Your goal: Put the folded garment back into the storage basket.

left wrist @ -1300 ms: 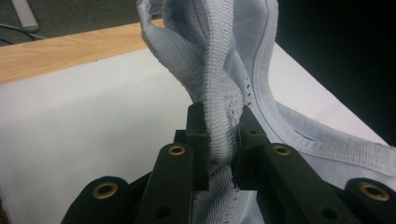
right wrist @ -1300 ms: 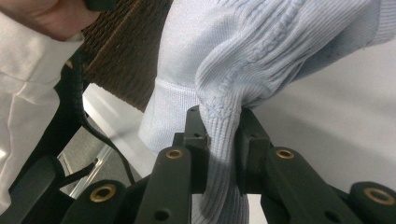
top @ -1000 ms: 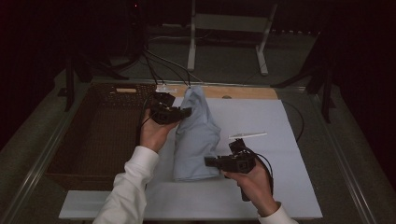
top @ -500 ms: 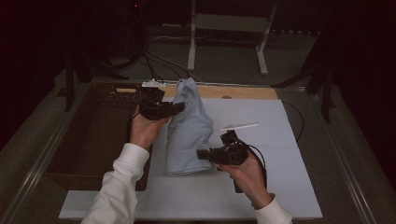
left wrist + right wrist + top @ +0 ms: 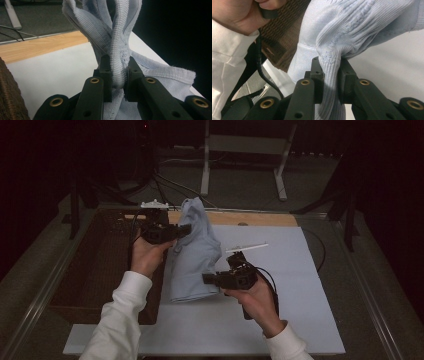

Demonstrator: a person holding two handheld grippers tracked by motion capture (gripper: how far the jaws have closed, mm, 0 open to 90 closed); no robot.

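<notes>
A pale blue ribbed knit garment [image 5: 192,252] hangs between my two grippers above the white board [image 5: 280,270]. My left gripper [image 5: 184,229] is shut on a bunched fold of it near the top; the fabric [image 5: 117,47] is pinched between the pads in the left gripper view. My right gripper [image 5: 207,279] is shut on a ribbed edge lower down, and the cloth [image 5: 352,27] drapes over its jaws in the right gripper view. The garment's lower end still rests on the board.
A dark brown woven basket [image 5: 95,265] lies to the left of the board. A wooden strip [image 5: 250,218] runs along the board's far edge. A thin white stick [image 5: 247,248] lies on the board right of the garment. Stand legs and cables sit beyond the table.
Both hands have risen and shifted left, toward the basket, lifting the garment with them. Both grips stay the same.
</notes>
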